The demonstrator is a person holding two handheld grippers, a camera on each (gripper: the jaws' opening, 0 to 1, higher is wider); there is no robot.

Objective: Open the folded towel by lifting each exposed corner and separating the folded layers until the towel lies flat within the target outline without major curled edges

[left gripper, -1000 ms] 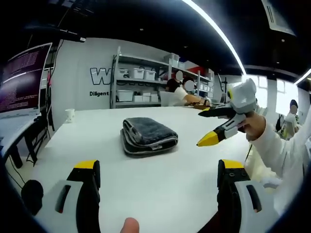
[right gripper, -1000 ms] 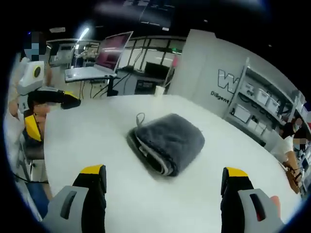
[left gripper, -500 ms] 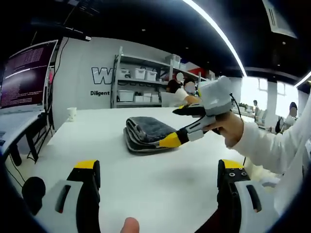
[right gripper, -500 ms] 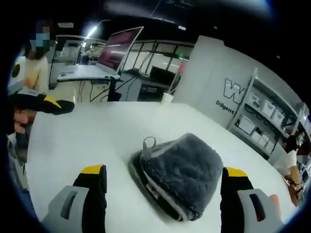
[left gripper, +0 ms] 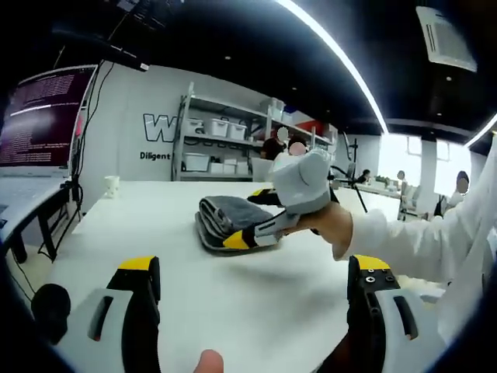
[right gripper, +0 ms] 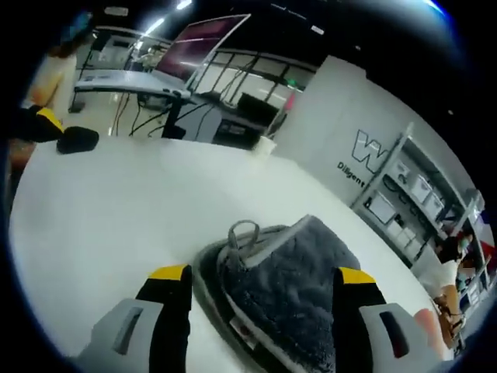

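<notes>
Where the white bench spreads broad and bare, a folded grey towel is laid near its middle, hanging loop raised at one corner. The right tongs are held apart with the towel's near edge between the jaws; in the left gripper view their yellow tips are seen at its near side. The left tongs are held apart, well short of the towel. Beyond, a lettered white wall, shelving with bins, a monitor and ceiling light strip are noted.
</notes>
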